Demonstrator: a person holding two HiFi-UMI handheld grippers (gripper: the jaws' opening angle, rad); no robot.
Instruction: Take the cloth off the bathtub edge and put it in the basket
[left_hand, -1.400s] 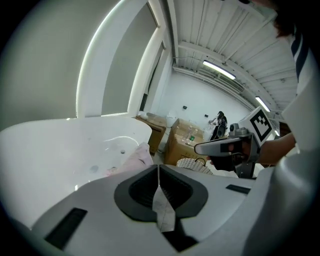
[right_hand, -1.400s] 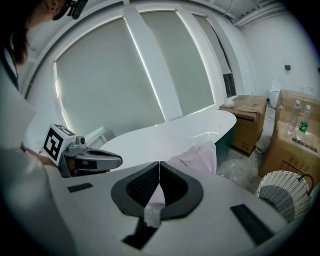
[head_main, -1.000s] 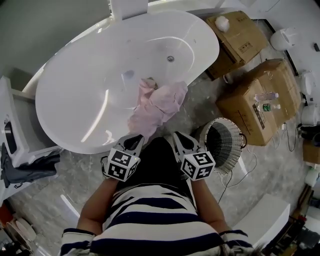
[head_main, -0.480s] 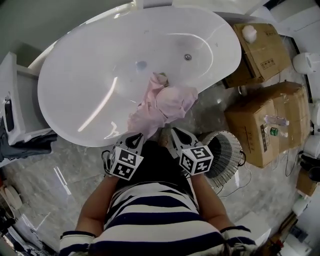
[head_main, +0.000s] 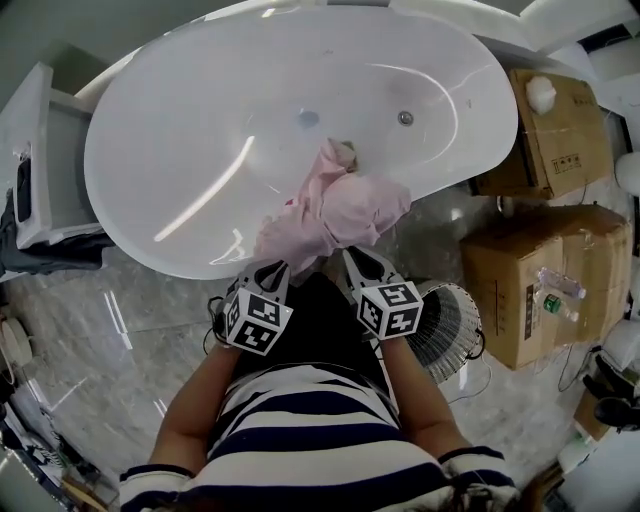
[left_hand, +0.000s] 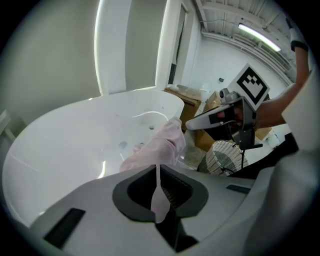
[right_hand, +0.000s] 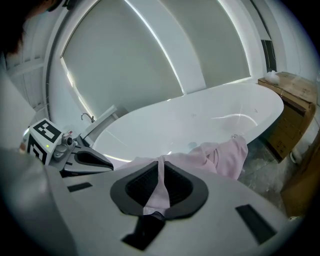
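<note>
Left tongs (head_main: 271, 272) and right tongs (head_main: 352, 258) are closed on the pale pink cloth (head_main: 335, 212), draped over the white oval bathtub (head_main: 180, 120) edge; carrying it to the white woven basket (head_main: 448, 322) remains.

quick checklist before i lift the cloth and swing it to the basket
1. Grip of left hand-held gripper on cloth: ok, jaws shut on a fold.
2. Grip of right hand-held gripper on cloth: ok, jaws shut on a fold.
3. Cloth off the bathtub edge: not ok, it drapes over the rim.
4. Far end of cloth free inside the bathtub: cannot tell.
5. Mouth of basket open and facing up: ok.
6. Basket empty: cannot tell, the right hand-held gripper hides part of it.
</note>
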